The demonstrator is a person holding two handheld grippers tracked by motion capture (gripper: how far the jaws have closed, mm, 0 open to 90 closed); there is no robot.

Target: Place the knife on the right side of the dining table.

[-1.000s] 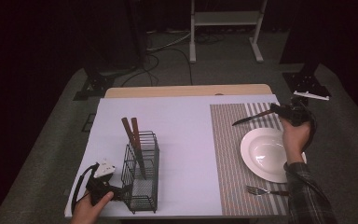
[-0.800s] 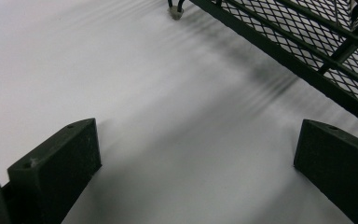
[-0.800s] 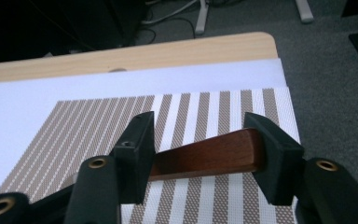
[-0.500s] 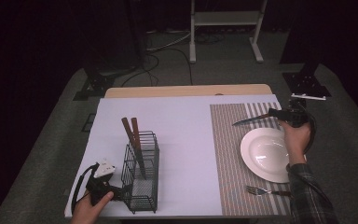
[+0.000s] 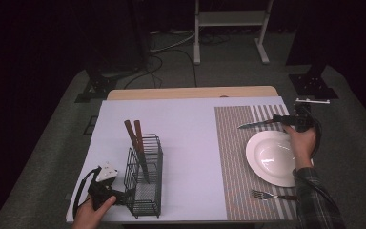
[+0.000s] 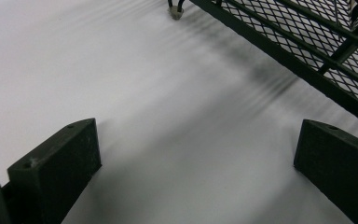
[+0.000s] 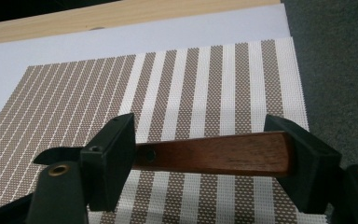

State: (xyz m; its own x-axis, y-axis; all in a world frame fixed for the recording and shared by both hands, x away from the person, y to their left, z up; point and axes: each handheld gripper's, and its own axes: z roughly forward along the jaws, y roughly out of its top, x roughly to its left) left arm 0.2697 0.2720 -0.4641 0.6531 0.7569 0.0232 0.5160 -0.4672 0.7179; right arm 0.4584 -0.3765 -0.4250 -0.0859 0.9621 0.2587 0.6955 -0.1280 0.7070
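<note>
The right gripper [image 5: 286, 121] is hovering at the far right of the worktop [image 5: 190, 143], just beyond the far rim of the white plate [image 5: 272, 157]. A knife [image 5: 259, 124] with a wooden handle [image 7: 214, 154] is lying across the striped placemat [image 5: 238, 157], blade pointing left, between the plate and the far edge of the placemat. In the right gripper view the handle is running crosswise between the two jaws, from one to the other. The jaws have just been opening, with the handle between them; whether the pads are pressing on it or merely flanking it cannot be determined (the contact faces are hidden behind the jaw bodies).

The left gripper [image 5: 119, 196] is resting low at the near left corner of the worktop, just beside the near end of the black wire basket [image 5: 145, 179]. In the left gripper view its jaws are standing wide apart over the bare white surface, with nothing between them, and the mesh wall of the basket [image 6: 307, 46] is crossing the upper right of that view.

Two wooden-handled utensils [image 5: 134, 138] are standing tilted in the basket, handles leaning toward the far left. A fork [image 5: 267, 195] is lying on the near edge of the placemat, just near of the plate, with its tines pointing left.
</note>
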